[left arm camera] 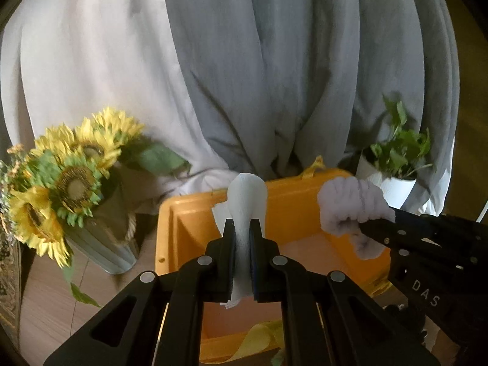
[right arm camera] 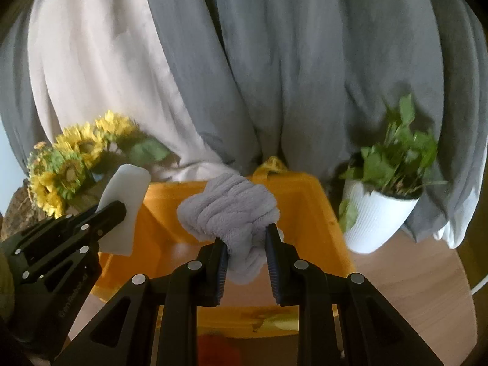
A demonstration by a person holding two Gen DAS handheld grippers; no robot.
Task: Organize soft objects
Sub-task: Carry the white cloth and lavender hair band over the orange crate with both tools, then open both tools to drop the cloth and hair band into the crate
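My left gripper (left arm camera: 242,224) is shut on a thin folded white cloth (left arm camera: 247,195) that stands up between its pads, above the orange bin (left arm camera: 189,228). The right gripper (right arm camera: 247,235) is shut on a bunched fluffy lilac towel (right arm camera: 228,210), held over the same orange bin (right arm camera: 317,213). In the left wrist view the lilac towel (left arm camera: 350,207) shows at the right. The white cloth (right arm camera: 125,207) and the left gripper (right arm camera: 119,210) appear at the left of the right wrist view. Yellow fabric (left arm camera: 259,338) lies at the bin's near end.
A vase of sunflowers (left arm camera: 70,180) stands left of the bin on the wooden table (left arm camera: 48,305). A white pot with a green plant (right arm camera: 381,210) stands to its right. Grey and white curtains (left arm camera: 244,76) hang close behind the bin.
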